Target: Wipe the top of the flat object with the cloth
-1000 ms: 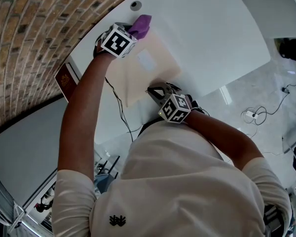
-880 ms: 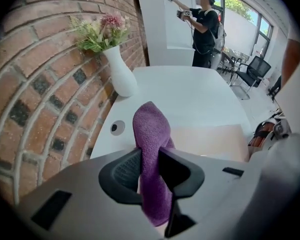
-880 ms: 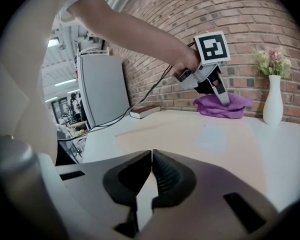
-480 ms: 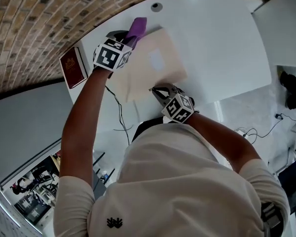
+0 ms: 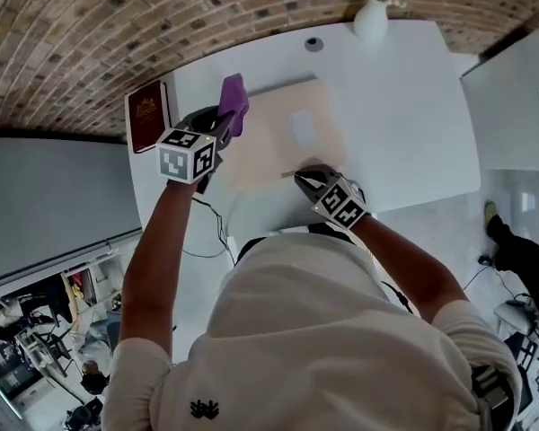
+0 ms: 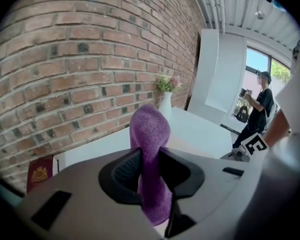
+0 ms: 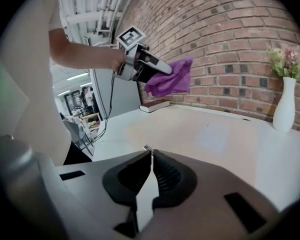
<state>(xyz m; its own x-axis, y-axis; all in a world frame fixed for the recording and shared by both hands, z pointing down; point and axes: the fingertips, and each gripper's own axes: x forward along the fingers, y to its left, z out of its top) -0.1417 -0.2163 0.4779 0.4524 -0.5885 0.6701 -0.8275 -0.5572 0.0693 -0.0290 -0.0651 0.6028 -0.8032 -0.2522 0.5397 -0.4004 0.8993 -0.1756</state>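
So, purple cloth (image 5: 233,103) (fuzzy, L claw (image 6: 150,156))

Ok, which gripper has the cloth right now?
The left gripper, fingers shut on the purple cloth. The right gripper sits closed at the near edge of the beige board, no cloth.

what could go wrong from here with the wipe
1. The left gripper pinches the purple cloth by a narrow fold, held above the table. Pressing down to wipe may drag the cloth out of the jaws.
2. The right gripper seems to grip only the near edge of the flat object, so the object may slide or lift under a stroke.
3. A long stroke away from the person could reach the vase standing beyond the object's far edge.
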